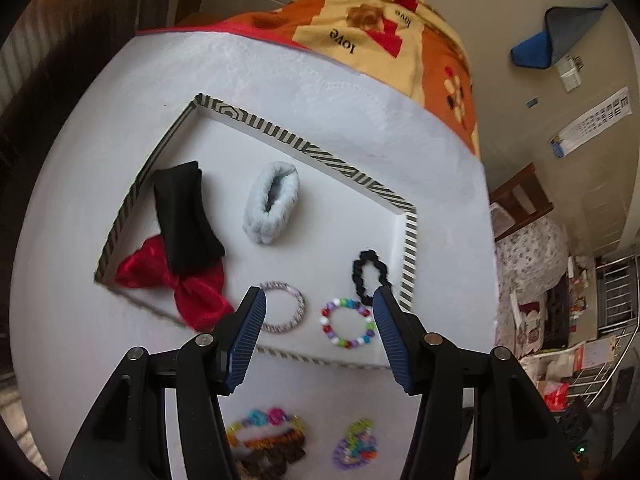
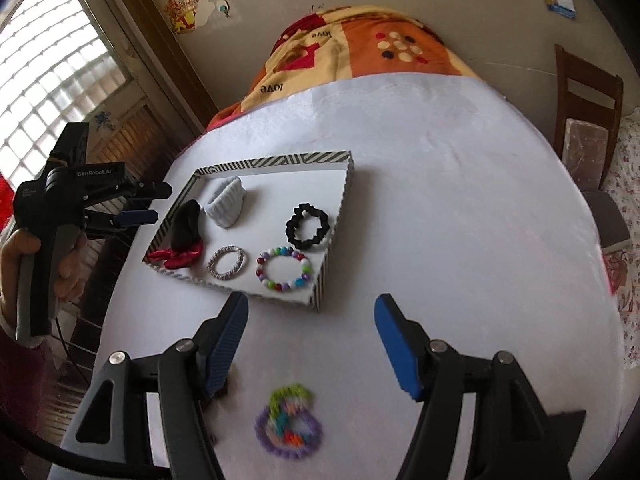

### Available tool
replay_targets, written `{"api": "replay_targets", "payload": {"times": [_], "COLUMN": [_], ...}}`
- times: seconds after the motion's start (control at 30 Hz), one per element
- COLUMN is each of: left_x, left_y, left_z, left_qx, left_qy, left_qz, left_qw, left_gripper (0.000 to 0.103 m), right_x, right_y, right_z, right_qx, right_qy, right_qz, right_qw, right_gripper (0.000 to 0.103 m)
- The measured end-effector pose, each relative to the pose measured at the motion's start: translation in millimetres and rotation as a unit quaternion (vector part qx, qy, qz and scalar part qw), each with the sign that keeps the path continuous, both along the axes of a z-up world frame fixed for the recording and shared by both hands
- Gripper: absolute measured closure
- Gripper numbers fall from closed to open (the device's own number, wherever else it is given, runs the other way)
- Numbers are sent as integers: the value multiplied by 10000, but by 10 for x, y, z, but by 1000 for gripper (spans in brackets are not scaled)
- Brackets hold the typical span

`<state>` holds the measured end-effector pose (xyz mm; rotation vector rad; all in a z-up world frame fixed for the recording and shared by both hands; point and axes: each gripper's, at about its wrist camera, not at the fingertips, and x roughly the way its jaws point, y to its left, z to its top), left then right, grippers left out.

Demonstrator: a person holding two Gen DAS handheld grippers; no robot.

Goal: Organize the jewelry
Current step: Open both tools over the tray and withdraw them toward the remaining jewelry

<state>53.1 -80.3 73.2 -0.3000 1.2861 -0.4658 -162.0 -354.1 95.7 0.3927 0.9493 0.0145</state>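
step: between picks, judged | left hand-held gripper (image 1: 318,304) released, empty, above striped shallow cardboard tray (image 1: 304,148) | right hand-held gripper (image 2: 312,312) released, empty | purple-green loom-band bracelet (image 2: 289,424) on white counter (image 2: 440,200), outside tray | next: lower right, clench on bracelet

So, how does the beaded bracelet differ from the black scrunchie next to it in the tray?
The beaded bracelet is made of round beads in many colours; the black scrunchie is one dark, wavy band. The bracelet lies nearer the tray's front edge, the scrunchie further back. Both are rings lying flat in the tray, by its right wall.
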Motion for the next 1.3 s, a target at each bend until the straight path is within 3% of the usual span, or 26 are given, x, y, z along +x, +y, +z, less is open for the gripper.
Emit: {"api": "replay_targets", "payload": {"times": [0.2,0.57,0.77,0.97,1.3], "left_x": [-281,-365,-601,-1006,-1525], "left_y": [123,405,522,638,941], "left_z": [186,152,142,-62,-569], "left_qx": [-33,-507,88,361,436], "left_qy": [-152,209,-123,-110,362], "left_qz": [68,-98,-291,-561,-433], "left_qw": [9999,9984,9995,9977,9975], "left_gripper": [66,66,66,66,66], "right_x": [-313,-339,-378,-532,-778], "right_y": [-9,205,357,414,615], "right_z": [90,-71,-143,-273,-523], "right_qx": [21,-27,-190,-279,-393], "right_qy": [-67,154,255,441,636], "right_qz": [154,237,205,96,7], "right_qw": [9999,9996,9993,9986,9972], "right_gripper": [32,32,32,32,32]}}
